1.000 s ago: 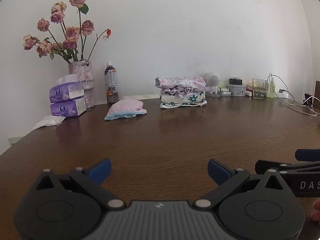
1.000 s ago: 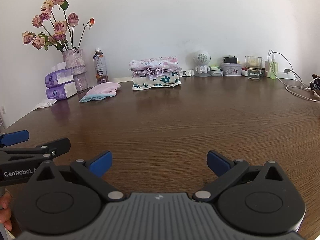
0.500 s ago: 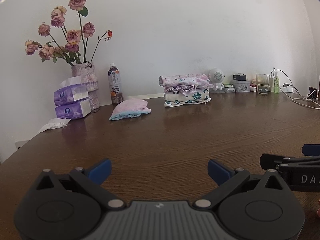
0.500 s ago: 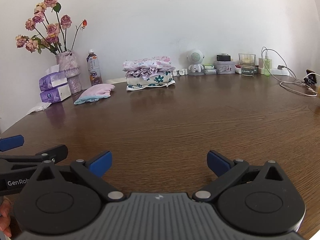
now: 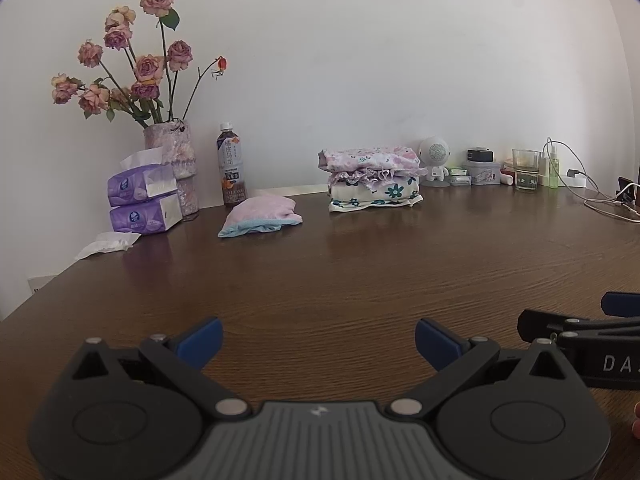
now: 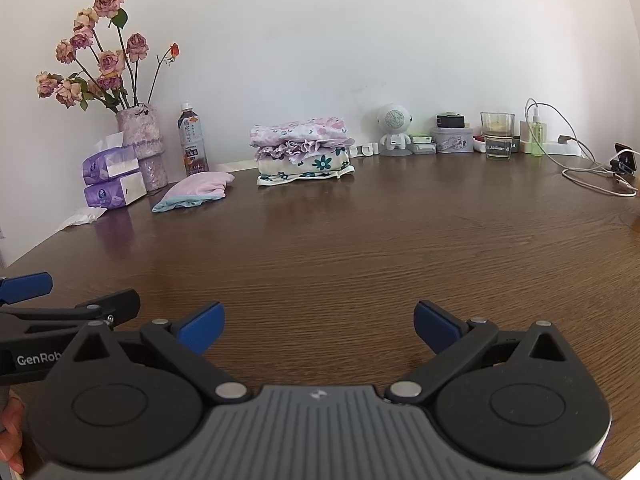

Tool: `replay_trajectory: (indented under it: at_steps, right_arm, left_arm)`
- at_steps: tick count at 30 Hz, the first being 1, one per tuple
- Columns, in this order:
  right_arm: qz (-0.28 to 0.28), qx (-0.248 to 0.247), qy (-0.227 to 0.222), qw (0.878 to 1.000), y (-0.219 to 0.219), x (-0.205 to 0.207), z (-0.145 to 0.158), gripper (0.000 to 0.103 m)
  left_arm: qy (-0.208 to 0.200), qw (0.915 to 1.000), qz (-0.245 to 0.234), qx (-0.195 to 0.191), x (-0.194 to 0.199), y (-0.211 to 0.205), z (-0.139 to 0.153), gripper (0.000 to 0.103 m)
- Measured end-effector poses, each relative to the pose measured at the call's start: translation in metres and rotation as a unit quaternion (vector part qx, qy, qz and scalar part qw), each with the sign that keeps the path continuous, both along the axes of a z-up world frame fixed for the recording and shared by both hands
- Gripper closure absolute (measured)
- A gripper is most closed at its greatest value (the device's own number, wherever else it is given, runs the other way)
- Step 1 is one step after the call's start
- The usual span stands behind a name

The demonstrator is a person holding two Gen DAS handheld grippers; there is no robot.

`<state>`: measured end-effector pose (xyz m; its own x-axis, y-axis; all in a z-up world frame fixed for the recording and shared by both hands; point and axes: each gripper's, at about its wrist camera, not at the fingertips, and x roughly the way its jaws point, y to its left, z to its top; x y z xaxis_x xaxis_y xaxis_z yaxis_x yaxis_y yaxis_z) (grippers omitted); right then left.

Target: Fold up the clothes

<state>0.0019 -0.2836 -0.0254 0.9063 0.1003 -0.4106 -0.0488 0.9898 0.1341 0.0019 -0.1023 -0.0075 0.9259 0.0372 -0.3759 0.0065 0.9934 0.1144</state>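
- The left gripper, at the bottom centre of its own view, has its blue-tipped fingers spread wide with only bare wooden table between them; it grips nothing.
- The right gripper is likewise released, fingers far apart and touching no cloth.
- Both are held low and level over the table's near edge, side by side, each showing at the other's frame edge.
- A stack of folded clothes sits at upper centre by the wall.
- A loose pink garment lies left of it, well apart from both grippers.
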Motion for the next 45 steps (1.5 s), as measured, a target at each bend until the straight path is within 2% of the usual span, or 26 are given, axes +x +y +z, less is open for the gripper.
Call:
replay_trajectory:
  at_steps: [45]
  right_arm:
    - [-0.002, -0.001, -0.003, 1.000, 0.0018, 0.0005, -0.0009, 0.000]
  left_arm:
    - [0.003, 1.0000, 0.002, -0.001, 0.0007, 0.0015, -0.0009, 0.000]
